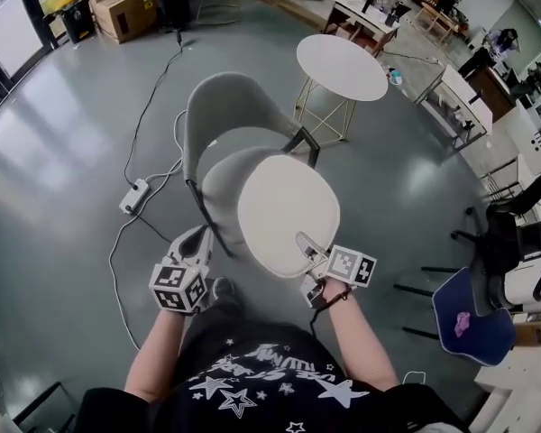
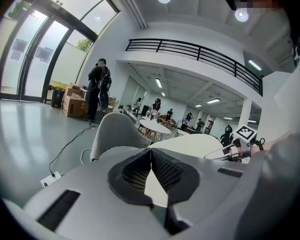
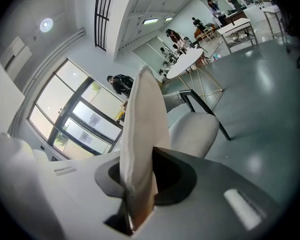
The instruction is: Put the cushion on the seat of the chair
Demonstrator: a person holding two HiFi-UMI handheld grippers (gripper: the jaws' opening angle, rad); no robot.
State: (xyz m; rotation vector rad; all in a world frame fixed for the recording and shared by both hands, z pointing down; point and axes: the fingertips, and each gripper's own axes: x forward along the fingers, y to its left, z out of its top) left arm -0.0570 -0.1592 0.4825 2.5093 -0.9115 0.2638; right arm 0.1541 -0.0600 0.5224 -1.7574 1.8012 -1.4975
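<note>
**Cushion held over the chair by both grippers**

Only the head view took in the whole cushion (image 1: 284, 215): a cream oval above the front of the grey chair (image 1: 230, 106), with a round table (image 1: 341, 66) beyond. The left gripper (image 1: 197, 242) was at its near left edge and the right gripper (image 1: 308, 246) at its near right edge.

The right gripper view showed the cushion edge-on as a thin upright band, with the jaws closed on it. The left gripper view showed the pads (image 2: 165, 170) meeting at their tips, pinching a cream sliver of the cushion's edge.

The cushion hid much of the seat, and whether it touched the seat could not be told. Its broad face turned up, and its long axis ran from the person towards the chair back.
</note>
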